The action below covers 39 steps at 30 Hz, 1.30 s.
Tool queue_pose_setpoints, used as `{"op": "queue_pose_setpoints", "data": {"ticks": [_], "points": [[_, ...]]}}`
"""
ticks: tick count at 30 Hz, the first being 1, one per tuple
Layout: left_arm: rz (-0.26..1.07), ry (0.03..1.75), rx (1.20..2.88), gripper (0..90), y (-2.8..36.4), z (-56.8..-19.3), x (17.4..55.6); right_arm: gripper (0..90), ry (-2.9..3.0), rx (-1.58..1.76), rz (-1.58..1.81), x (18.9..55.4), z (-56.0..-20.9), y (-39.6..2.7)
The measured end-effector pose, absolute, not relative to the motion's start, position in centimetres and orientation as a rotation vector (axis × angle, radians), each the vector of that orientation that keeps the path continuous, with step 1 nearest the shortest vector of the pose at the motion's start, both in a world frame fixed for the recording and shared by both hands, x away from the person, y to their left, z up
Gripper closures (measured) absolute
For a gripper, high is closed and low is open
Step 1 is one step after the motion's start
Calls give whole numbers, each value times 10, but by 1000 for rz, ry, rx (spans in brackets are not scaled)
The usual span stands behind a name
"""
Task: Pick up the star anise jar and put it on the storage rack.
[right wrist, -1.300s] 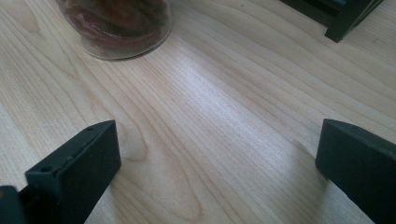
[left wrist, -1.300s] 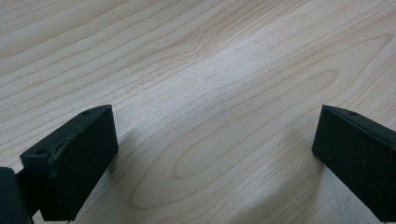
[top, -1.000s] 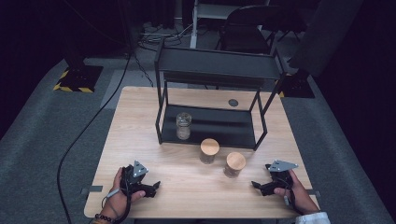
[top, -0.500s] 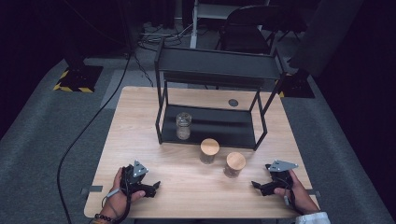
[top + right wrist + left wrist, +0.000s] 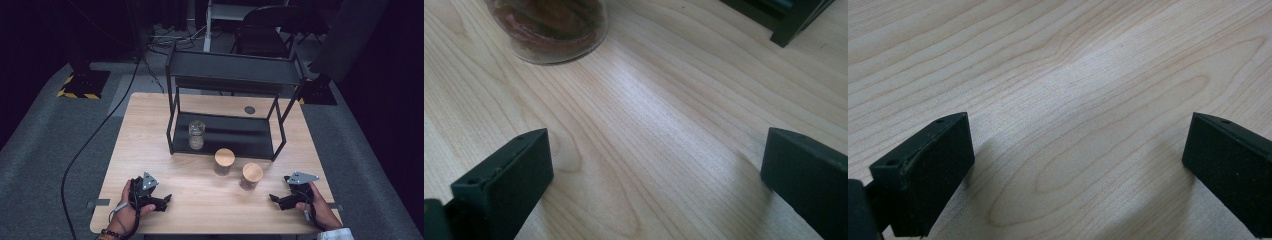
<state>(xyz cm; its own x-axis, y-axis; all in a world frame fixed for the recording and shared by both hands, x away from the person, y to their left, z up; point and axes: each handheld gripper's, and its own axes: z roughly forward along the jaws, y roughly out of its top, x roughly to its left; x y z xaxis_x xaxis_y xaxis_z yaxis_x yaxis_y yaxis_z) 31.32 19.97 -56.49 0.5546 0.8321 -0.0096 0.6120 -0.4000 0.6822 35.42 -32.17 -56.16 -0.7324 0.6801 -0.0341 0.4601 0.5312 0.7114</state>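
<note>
Nothing moved; lidded jars (image 5: 238, 169) beside rack (image 5: 227, 131).

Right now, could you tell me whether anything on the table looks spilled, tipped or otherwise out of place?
Nothing stands out. Both lidded jars stand upright on the table, the glass jar sits upright on the rack, and nothing is spilled.

The high view is looking forward and down from above the near edge of the bench (image 5: 150, 125), taking in the whole top and the floor beyond. The left gripper view is sitting very close to the wood, facing along its fingers (image 5: 923, 175). The right gripper view is riding equally low, catching a jar (image 5: 549, 30) at upper left, which the high view is sharing.
</note>
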Motion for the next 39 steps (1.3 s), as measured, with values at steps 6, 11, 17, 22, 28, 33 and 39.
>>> {"op": "queue_pose_setpoints", "data": {"ticks": [6,11,17,22,28,33,39], "points": [[443,1155,2148,0,200,-565,313,2,2472,948,990,354,-560,-323],[443,1153,2149,0,200,-565,313,13,2501,956,939,353,-556,-320],[443,1151,2149,0,200,-565,313,23,2550,928,909,350,-551,-318],[444,1149,2151,0,200,-565,314,23,2557,918,927,347,-542,-318],[441,1148,2151,0,200,-565,314,23,2564,884,950,342,-532,-316],[440,1146,2152,0,200,-565,314,23,2568,868,996,338,-525,-314],[439,1146,2152,0,200,-565,314,23,2585,836,1029,334,-516,-307]]}}
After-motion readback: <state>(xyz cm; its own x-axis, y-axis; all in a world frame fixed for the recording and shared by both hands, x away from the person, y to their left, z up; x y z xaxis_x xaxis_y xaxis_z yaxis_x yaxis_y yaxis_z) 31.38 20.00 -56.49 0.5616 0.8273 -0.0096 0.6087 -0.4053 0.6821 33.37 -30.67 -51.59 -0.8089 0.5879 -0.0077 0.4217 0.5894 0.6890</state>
